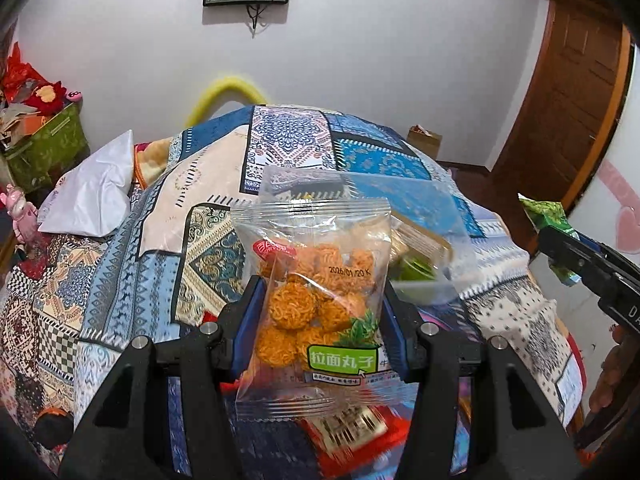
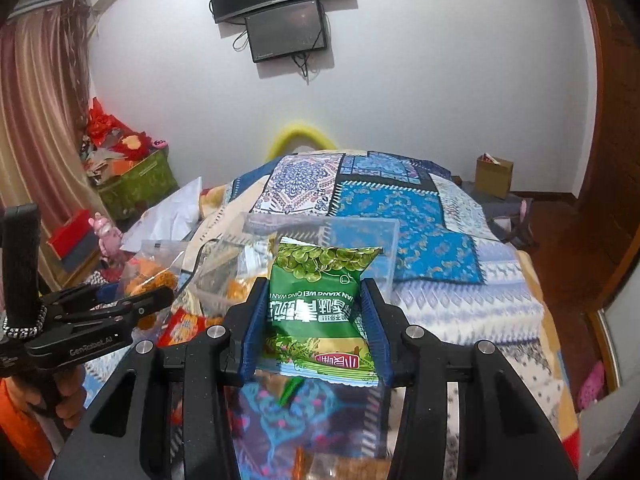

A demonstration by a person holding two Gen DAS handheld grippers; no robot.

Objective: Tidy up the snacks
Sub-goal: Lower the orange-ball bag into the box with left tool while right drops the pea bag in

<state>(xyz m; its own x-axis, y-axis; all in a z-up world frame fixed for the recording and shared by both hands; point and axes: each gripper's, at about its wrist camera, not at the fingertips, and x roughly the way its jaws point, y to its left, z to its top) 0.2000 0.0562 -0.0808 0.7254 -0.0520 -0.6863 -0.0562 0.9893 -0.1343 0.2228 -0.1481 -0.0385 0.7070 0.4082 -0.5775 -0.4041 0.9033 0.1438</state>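
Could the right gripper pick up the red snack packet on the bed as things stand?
Probably not: the right gripper is shut on the green pea packet, so it must release that before taking the red packet.

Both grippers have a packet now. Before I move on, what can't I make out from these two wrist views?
- Clear container, left wrist view: contents hidden behind the noodle-ball packet and blurred.
- Red packet, left wrist view: motion-blurred, label unreadable.
- Loose snacks, right wrist view: partly covered by the left gripper.
- Green pea packet: lower edge blurred.

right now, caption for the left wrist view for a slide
Left gripper holds a clear packet of noodle balls above the quilt.
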